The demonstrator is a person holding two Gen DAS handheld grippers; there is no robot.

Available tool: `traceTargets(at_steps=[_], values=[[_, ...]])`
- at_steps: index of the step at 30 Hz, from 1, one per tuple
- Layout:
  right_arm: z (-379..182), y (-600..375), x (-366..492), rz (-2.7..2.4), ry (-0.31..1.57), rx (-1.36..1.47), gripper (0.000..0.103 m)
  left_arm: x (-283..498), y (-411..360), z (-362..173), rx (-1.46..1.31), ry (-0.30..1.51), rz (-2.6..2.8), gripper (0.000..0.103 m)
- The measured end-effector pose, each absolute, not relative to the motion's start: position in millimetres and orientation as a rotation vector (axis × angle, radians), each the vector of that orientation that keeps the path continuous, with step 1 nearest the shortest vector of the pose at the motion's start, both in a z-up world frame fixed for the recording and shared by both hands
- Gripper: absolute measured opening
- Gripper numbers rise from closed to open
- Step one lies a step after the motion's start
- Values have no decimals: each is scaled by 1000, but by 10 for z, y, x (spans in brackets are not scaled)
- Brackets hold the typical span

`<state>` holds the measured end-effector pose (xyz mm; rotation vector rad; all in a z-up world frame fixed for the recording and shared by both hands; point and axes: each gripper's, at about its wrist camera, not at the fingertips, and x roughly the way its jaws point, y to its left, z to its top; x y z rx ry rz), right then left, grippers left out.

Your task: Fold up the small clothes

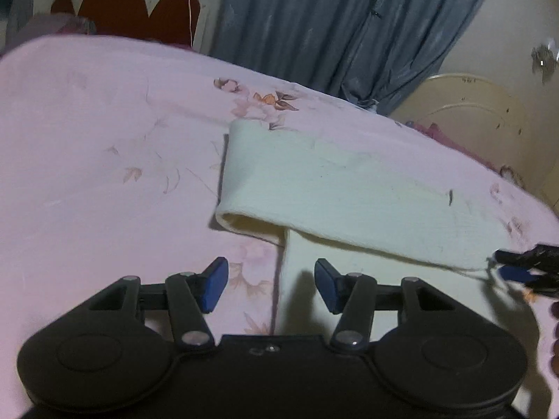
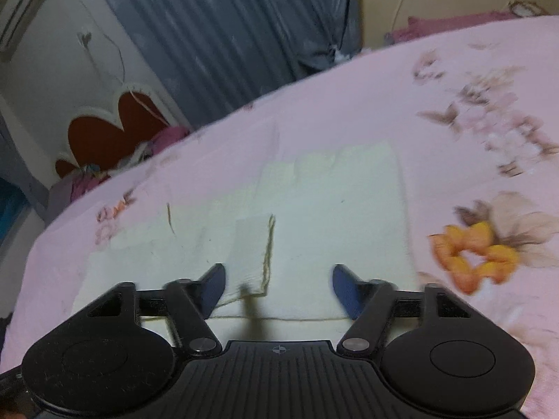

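A cream-white small garment [image 1: 332, 188] lies on the pink floral bed sheet [image 1: 87, 139], with one band folded over across the rest. My left gripper [image 1: 270, 284] is open and empty, just short of the garment's near left edge. The right gripper's blue-padded tips [image 1: 517, 269] show at the right edge of the left wrist view, at the folded band's corner. In the right wrist view the garment [image 2: 332, 216] lies flat under my right gripper [image 2: 279, 288], which is open, with a folded flap [image 2: 251, 248] between its fingers.
The bed sheet [image 2: 349, 118] fills both views. A grey-blue curtain [image 1: 332, 28] hangs behind the bed. A red and white headboard [image 1: 132, 3] stands at the back left, and a cream cabinet door [image 1: 471, 111] at the right. An orange flower print [image 2: 471, 258] is to the right of the garment.
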<state>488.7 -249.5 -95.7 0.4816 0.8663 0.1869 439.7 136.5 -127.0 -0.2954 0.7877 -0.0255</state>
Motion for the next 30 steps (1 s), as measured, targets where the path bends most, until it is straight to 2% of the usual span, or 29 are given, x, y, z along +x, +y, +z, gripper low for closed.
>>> traceTargets(at_steps=[4,5,6,7,8,13,22,30], values=[[-985,-2292,5054,212,879,412,43,4541,1387,-1356,-310,780,-18,52],[-984,-2232,5082,218,881,381,39,4568,1388,-1366,-308,773,-11,52],[-991,-2187,5110,225,885,349,22,4590,1389,-1375,-306,770,-6,51],[-997,-2132,5128,226,886,306,10,4617,1327,-1396,-302,768,-2,47],[-999,-2097,5128,228,880,275,5,4621,1327,-1401,-288,770,1,45],[-748,-2308,4904,123,720,211,4,4641,1369,-1364,-258,791,-20,33],[-879,-2616,4676,55,765,201,4,4642,1356,-1336,-199,801,-53,30],[-770,-2623,4705,30,748,185,4,4665,1367,-1324,-189,813,-69,27]])
